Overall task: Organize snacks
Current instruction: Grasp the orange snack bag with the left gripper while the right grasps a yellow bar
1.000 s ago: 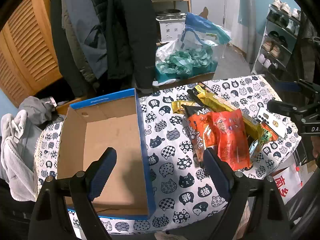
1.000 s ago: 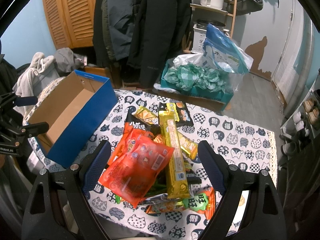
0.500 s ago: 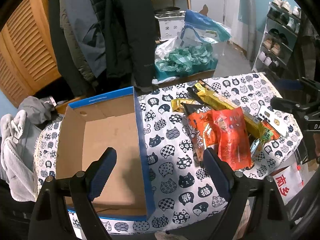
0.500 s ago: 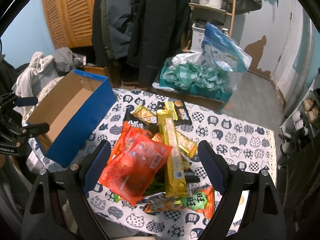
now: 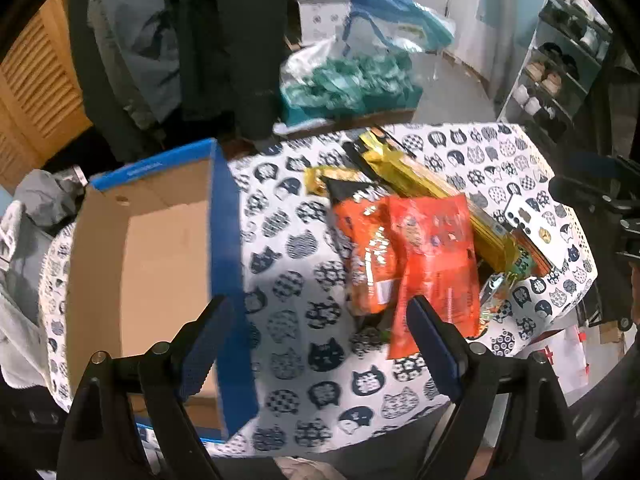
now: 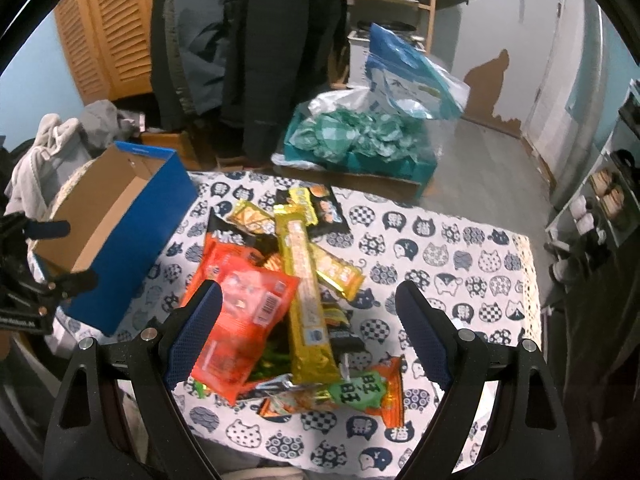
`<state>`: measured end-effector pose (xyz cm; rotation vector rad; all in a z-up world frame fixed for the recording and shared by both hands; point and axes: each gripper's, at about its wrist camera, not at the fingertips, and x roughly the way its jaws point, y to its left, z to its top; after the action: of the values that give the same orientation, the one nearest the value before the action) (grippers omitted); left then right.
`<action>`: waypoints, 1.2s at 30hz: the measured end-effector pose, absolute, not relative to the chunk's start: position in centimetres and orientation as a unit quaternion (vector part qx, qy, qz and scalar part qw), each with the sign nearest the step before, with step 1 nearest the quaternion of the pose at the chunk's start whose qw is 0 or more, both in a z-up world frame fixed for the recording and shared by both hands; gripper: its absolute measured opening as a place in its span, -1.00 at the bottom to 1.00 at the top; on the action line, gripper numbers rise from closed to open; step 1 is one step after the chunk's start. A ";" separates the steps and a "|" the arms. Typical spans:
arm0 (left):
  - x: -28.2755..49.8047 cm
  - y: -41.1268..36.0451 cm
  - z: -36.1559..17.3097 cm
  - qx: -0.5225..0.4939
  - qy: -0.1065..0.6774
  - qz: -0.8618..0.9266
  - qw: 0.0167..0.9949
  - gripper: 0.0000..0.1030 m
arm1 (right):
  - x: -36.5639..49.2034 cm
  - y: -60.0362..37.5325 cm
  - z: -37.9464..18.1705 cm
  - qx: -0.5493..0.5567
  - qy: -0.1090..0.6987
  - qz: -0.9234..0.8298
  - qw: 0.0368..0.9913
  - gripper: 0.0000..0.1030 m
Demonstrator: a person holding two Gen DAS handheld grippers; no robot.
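A pile of snack packets lies on the cat-print tablecloth (image 5: 304, 280): a red-orange bag (image 5: 436, 256) (image 6: 244, 320) on top, a long yellow bar packet (image 6: 306, 280) (image 5: 436, 196), a black-and-orange bag (image 5: 360, 240), and a green-labelled packet (image 6: 356, 390) at the front edge. An empty blue cardboard box (image 5: 160, 264) (image 6: 120, 232) stands at the left. My left gripper (image 5: 320, 348) is open above the cloth between box and pile. My right gripper (image 6: 310, 336) is open over the near end of the pile. Neither holds anything.
Dark coats (image 6: 256, 52) hang behind the table. A teal crate of green-wrapped items under a blue plastic bag (image 6: 376, 136) sits on the floor beyond. Grey clothes (image 5: 24, 240) lie left of the box. A shoe rack (image 5: 560, 76) stands at the right.
My left gripper has shifted right and closer to the table, so the box slid left in view. My right gripper has dropped a little toward the snack pile.
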<state>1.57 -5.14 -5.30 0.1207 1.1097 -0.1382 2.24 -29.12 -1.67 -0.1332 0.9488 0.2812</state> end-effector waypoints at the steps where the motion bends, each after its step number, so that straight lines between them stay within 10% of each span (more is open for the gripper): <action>1: 2.0 -5.6 -5.5 0.056 0.530 -0.066 0.843 0.74 | 2.3 -29.4 -1.8 -0.063 0.458 0.133 0.877 0.69; 36: 7.4 -16.7 -14.6 0.073 0.608 -0.044 0.790 0.73 | 3.5 -36.3 -9.5 -0.036 0.526 0.109 0.843 0.69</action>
<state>7.41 -16.66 -14.55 0.1579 1.3084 -0.0944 3.45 -36.31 -9.46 -0.0768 1.1108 0.2308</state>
